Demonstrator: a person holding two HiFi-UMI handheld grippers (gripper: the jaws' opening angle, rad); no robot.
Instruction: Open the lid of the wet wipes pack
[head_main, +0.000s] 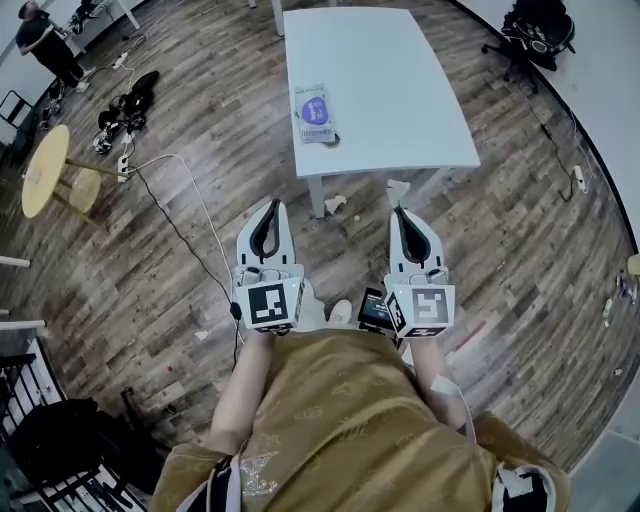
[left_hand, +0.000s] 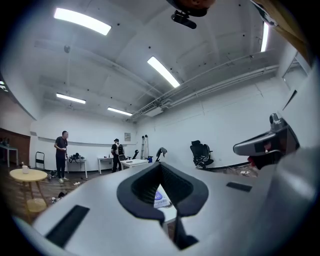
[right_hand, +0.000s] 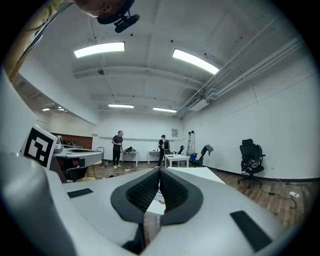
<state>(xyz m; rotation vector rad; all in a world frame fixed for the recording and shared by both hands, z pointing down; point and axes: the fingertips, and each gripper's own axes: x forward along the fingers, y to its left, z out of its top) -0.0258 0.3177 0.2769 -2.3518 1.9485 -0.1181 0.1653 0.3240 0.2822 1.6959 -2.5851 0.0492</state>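
A white table (head_main: 420, 100) stands ahead of me, and a cable (head_main: 190, 235) trails over the wood floor at left. The wet wipes pack (head_main: 315, 114) lies flat by the table's left edge, well away from both grippers. I hold the left gripper (head_main: 272, 208) and right gripper (head_main: 399, 210) side by side near my waist, jaws pressed together on nothing. Only the gripper views show the ceiling lights (right_hand: 100, 49).
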